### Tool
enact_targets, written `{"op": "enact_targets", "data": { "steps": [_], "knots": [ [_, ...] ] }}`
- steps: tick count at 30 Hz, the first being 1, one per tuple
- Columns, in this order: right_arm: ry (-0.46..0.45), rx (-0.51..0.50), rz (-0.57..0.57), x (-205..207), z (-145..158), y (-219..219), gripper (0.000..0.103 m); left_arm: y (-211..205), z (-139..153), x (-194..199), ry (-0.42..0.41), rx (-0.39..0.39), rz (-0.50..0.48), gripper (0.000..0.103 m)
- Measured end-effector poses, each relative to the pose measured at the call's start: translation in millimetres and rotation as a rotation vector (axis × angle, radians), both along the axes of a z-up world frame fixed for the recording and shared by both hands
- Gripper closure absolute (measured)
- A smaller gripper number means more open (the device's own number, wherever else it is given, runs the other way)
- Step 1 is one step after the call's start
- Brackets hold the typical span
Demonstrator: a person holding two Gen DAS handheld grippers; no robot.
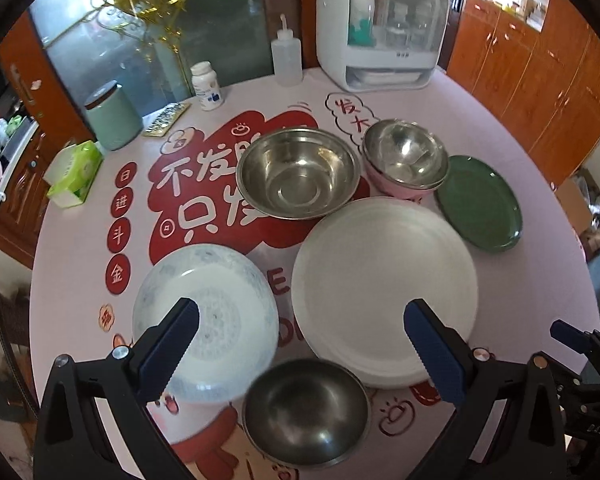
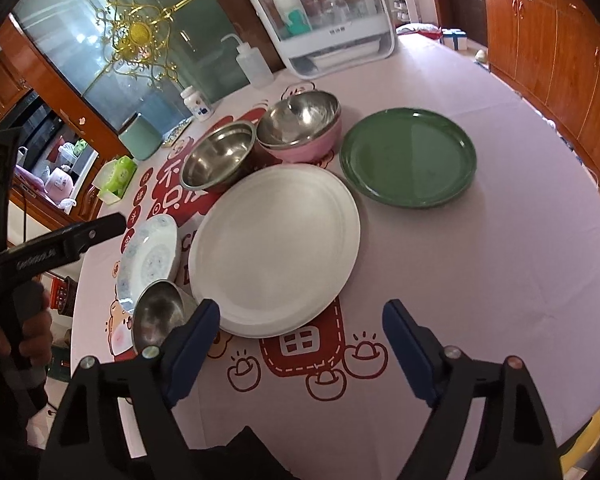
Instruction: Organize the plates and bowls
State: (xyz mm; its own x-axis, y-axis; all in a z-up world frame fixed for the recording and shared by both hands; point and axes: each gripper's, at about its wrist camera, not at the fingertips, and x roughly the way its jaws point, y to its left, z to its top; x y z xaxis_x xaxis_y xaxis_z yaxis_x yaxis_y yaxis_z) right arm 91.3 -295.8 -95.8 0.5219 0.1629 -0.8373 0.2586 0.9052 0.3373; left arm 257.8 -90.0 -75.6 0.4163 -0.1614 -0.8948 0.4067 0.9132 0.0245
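A: How do the tools stand?

B: The left tool (image 1: 300,344) is spread wide and holds nothing. The right tool (image 2: 300,344) is open too, nothing between its pads.

A: And the dishes?

B: All on the worktop (image 2: 480,280). The white plate (image 1: 384,292) sits mid-worktop, the patterned plate (image 1: 206,320) left of it, the small steel bowl (image 1: 306,412) nearest, the green plate (image 2: 408,164) to the right, the steel bowl (image 1: 298,172) and pink bowls (image 2: 300,124) behind.

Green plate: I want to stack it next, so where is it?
The green plate lies at the table's right side, right of the pink bowl and beyond the white plate.
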Motion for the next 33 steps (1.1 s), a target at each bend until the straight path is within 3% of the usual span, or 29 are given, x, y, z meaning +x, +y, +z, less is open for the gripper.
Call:
{"op": "enact_targets", "data": {
  "steps": [4, 7, 15, 19, 23, 33],
  "knots": [
    [0.023, 0.031, -0.012, 10, -13, -5, 0.026, -4, -18, 27, 0.049, -0.009, -0.020, 0.001],
    [0.041, 0.039, -0.021, 20, -23, -8, 0.029, -5, -33, 40, 0.087, -0.025, -0.030, 0.008],
    [0.099, 0.083, -0.035, 42, -48, -12, 0.035, -4, -69, 66, 0.155, -0.109, -0.030, 0.015],
    [0.133, 0.110, -0.039, 49, -60, -12, 0.041, -2, -84, 76, 0.185, -0.151, -0.024, 0.022],
    [0.153, 0.121, -0.045, 53, -69, -13, 0.043, -1, -96, 85, 0.219, -0.189, -0.018, 0.037],
    [0.206, 0.171, -0.080, 59, -89, -19, 0.055, -4, -118, 93, 0.252, -0.202, -0.019, 0.040]
  ]
}}
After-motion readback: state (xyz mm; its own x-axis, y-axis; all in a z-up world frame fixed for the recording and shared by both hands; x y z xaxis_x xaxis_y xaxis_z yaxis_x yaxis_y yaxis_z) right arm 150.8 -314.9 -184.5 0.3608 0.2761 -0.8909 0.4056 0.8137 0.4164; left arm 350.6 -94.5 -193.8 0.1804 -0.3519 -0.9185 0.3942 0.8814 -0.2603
